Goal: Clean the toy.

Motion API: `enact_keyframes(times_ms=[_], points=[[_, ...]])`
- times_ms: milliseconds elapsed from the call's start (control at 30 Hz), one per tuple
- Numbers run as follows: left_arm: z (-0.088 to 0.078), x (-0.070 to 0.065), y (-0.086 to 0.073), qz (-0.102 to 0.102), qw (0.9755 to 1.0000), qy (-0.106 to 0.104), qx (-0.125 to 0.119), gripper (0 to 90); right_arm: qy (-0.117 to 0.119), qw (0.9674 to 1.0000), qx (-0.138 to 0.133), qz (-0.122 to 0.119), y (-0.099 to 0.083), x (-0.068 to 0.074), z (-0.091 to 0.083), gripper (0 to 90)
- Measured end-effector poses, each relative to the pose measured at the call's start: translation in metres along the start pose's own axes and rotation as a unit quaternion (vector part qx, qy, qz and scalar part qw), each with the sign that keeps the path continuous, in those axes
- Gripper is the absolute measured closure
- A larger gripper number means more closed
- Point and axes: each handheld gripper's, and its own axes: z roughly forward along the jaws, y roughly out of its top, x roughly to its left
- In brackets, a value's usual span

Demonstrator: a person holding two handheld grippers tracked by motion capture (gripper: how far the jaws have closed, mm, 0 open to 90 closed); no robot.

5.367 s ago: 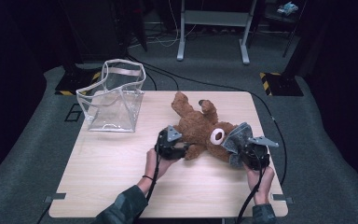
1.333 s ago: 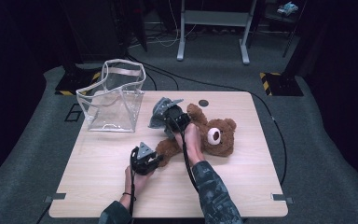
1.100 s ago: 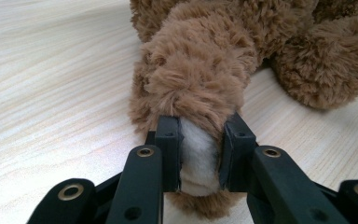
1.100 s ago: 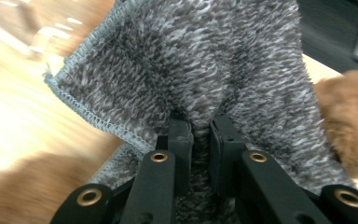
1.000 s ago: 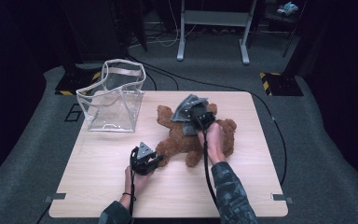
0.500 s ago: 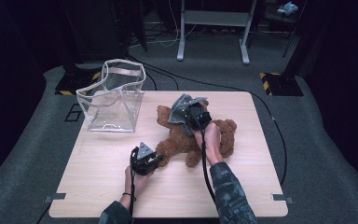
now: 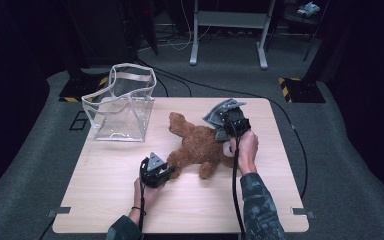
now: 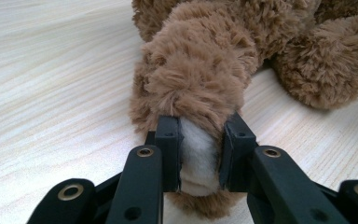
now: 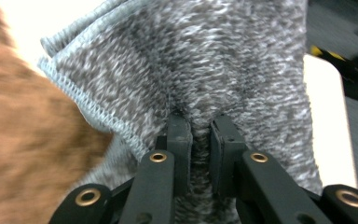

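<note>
A brown teddy bear (image 7: 200, 145) lies on the wooden table (image 7: 105, 200), its head under the person's right hand. My left gripper (image 7: 167, 172) is at the bear's near leg. In the left gripper view its jaws (image 8: 199, 140) are shut on the foot (image 8: 200, 93), pinching the white sole between the pads. My right gripper (image 7: 224, 125) hovers above the bear's head. In the right gripper view its jaws (image 9: 200, 128) are shut on a fold of grey knitted cloth (image 9: 205, 60), with brown fur (image 9: 23, 140) to the left.
A clear plastic bag (image 7: 122, 102) with a pale rim stands open at the table's back left. Black cables (image 7: 280, 107) run off the table's far right edge onto the grey floor. A metal stand (image 7: 227, 20) is behind the table.
My right gripper has moved to the right over the bear with the grey cloth in it. The left gripper and the leg it holds have kept still.
</note>
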Motion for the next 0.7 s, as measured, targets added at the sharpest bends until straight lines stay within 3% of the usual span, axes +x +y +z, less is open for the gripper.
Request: enact_keyframes(times_ms=[100,167,200,267,333,400,500,600,667,700], points=[[0.0,0.0,0.0,-0.001,1.0,0.0,0.0,72.6,0.052,0.9984,-0.024,0.0,0.0,0.012,-0.012,80.1],[-0.001,0.0,0.0,-0.001,1.0,-0.003,0.003,72.6,0.094,0.9951,-0.028,-0.008,0.0,0.028,-0.018,79.9],[-0.001,0.0,0.0,-0.001,1.0,-0.002,0.003,72.6,0.124,0.9917,-0.032,-0.018,0.0,0.037,-0.017,79.8],[-0.001,0.0,0.0,0.002,1.0,-0.002,0.004,72.6,0.147,0.9878,-0.024,-0.044,-0.002,0.059,-0.013,79.8],[0.0,-0.001,0.0,-0.001,1.0,0.002,0.001,72.6,0.137,0.9881,-0.009,-0.07,-0.005,0.074,-0.005,80.1],[0.0,0.0,0.0,-0.001,1.0,0.002,0.0,72.5,0.115,0.99,-0.005,-0.081,-0.008,0.075,0.002,80.3],[0.0,0.0,0.0,0.0,1.0,0.002,-0.001,72.6,0.094,0.9933,0.0,-0.067,-0.012,0.061,0.008,80.6],[0.0,0.0,0.0,-0.001,1.0,0.0,0.0,72.6,0.035,0.9958,0.023,-0.081,-0.017,0.048,0.012,80.8],[-0.001,0.0,0.0,0.001,1.0,-0.002,0.003,72.6,0.049,0.9968,0.034,-0.053,-0.023,0.034,0.015,80.7],[-0.001,0.0,0.0,0.0,1.0,-0.002,0.004,72.6,0.06,0.9968,0.026,-0.045,-0.024,0.028,0.015,80.6]])
